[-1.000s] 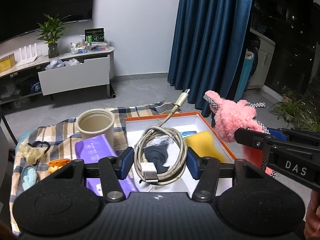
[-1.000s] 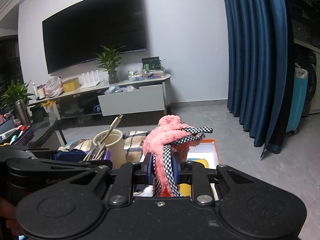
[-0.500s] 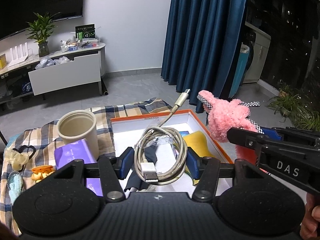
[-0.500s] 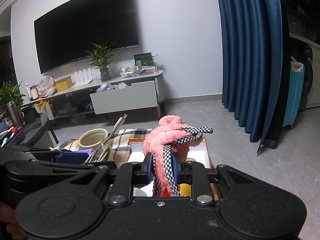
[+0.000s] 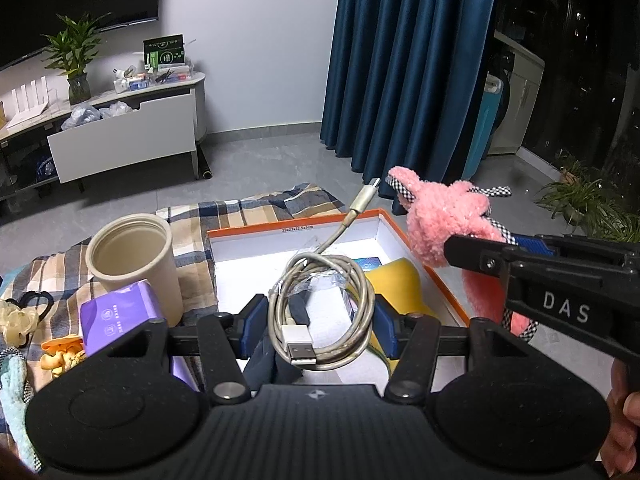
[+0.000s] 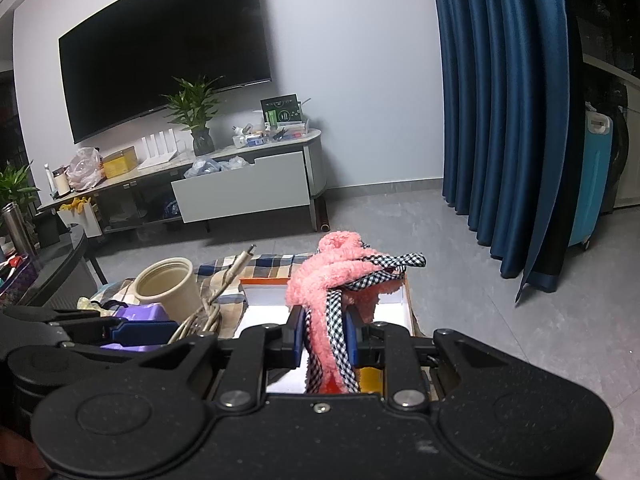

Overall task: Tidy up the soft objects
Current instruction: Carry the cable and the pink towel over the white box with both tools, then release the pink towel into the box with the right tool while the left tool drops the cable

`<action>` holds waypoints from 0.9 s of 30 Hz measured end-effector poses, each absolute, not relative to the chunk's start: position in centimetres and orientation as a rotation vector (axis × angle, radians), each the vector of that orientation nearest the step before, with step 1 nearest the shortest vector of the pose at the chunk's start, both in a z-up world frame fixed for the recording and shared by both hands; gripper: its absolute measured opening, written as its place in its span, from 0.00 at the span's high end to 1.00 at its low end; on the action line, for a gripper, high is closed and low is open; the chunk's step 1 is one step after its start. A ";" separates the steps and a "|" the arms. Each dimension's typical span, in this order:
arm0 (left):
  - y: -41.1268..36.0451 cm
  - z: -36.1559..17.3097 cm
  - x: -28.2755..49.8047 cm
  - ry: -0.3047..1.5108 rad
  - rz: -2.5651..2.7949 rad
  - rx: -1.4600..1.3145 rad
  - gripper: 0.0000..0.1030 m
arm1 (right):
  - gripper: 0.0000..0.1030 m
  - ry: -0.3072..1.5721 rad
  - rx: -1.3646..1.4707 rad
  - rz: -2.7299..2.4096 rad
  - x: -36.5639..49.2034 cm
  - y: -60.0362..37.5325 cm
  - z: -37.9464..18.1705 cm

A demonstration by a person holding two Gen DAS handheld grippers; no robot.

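My left gripper (image 5: 320, 322) is shut on a coiled grey USB cable (image 5: 324, 300) and holds it above the orange-rimmed white box (image 5: 292, 229). My right gripper (image 6: 323, 336) is shut on a fluffy pink headband with checkered ribbon (image 6: 340, 272), held over the box's right side; the headband also shows in the left wrist view (image 5: 440, 220). A yellow sponge (image 5: 396, 280) and a dark sock (image 5: 298, 304) lie in the box.
A cream cup (image 5: 134, 260) and a purple pack (image 5: 120, 316) stand left of the box on a plaid cloth (image 5: 224, 216). Scrunchies (image 5: 16, 320) and an orange clip (image 5: 60, 354) lie at far left. A TV cabinet (image 6: 240, 192) and blue curtain (image 6: 500, 120) stand beyond.
Both grippers have drifted slightly; the view shifted so the cup and box sit more to the left and closer. Both keep their hold on the cable and the headband.
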State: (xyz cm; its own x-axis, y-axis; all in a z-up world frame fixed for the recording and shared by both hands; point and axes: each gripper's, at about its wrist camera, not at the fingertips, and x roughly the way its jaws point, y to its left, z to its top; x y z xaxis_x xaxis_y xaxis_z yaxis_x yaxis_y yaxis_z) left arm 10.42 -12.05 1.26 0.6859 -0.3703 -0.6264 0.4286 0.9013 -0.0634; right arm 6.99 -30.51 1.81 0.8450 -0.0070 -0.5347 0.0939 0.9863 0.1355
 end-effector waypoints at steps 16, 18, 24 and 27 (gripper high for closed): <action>-13.1 0.2 12.6 0.709 -0.449 0.098 0.45 | 0.74 0.604 0.146 -0.040 10.4 -31.0 0.3; -13.3 0.1 12.8 0.711 -0.454 0.095 0.45 | 0.74 0.607 0.141 -0.037 10.7 -30.9 0.1; -13.7 -0.5 13.4 0.705 -0.480 0.084 0.34 | 0.65 0.604 0.145 -0.047 12.0 -31.4 -0.3; -13.6 -0.5 13.3 0.706 -0.482 0.071 0.31 | 0.53 0.608 0.150 -0.054 12.1 -31.6 -0.5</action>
State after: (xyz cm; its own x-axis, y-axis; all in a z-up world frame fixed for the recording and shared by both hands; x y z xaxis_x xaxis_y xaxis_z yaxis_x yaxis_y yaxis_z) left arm 13.28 -13.59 -0.45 0.6562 -0.4018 -0.6387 0.4489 0.8882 -0.0976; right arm 12.09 -31.60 -0.45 0.8200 -0.0064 -0.5723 0.0944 0.9878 0.1242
